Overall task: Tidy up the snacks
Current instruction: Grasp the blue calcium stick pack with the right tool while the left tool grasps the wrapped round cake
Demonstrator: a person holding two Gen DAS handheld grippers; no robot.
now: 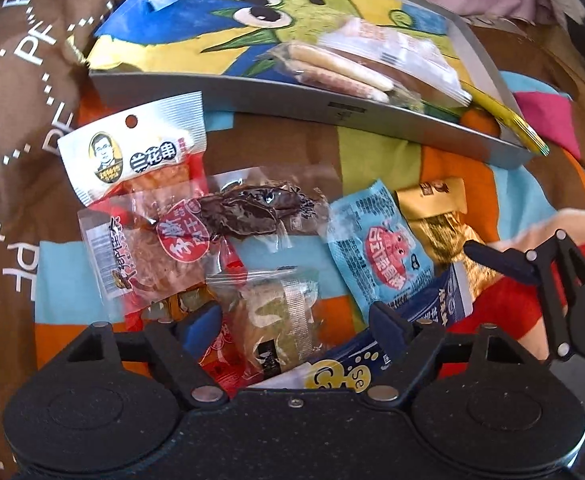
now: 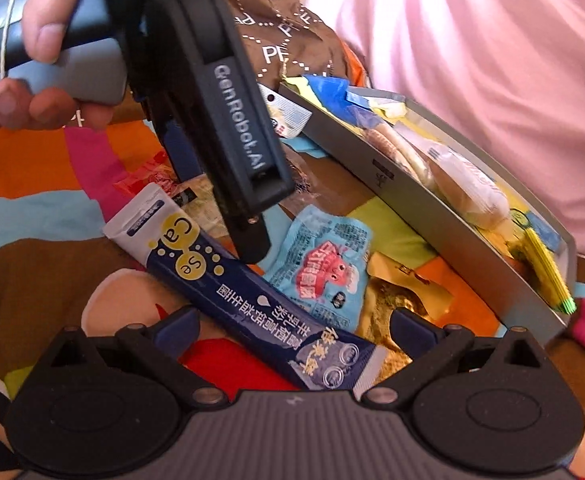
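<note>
Several snack packets lie on a colourful cloth. My left gripper [image 1: 294, 316] is open low over a clear packet holding a greenish cake [image 1: 276, 312]. Beyond it lie a clear packet of dark meat [image 1: 252, 212] and a white and red packet [image 1: 132, 152]. My right gripper [image 2: 292, 320] is open, its fingers either side of a navy stick packet [image 2: 252, 292] lying flat. A light blue packet [image 2: 324, 264] and a gold packet [image 2: 396, 300] lie just beyond. The grey tray [image 1: 252, 96] holds a big yellow and blue bag [image 1: 196, 28] and wrapped biscuits [image 1: 340, 68].
A brown bag with white lettering [image 1: 12, 80] borders the cloth on the left. A hand [image 2: 32, 40] holds the left gripper [image 2: 218, 206] above the packets. A person's pink clothing [image 2: 472, 40] rises behind the tray [image 2: 432, 216]. The right gripper [image 1: 488, 256] shows at the left view's right edge.
</note>
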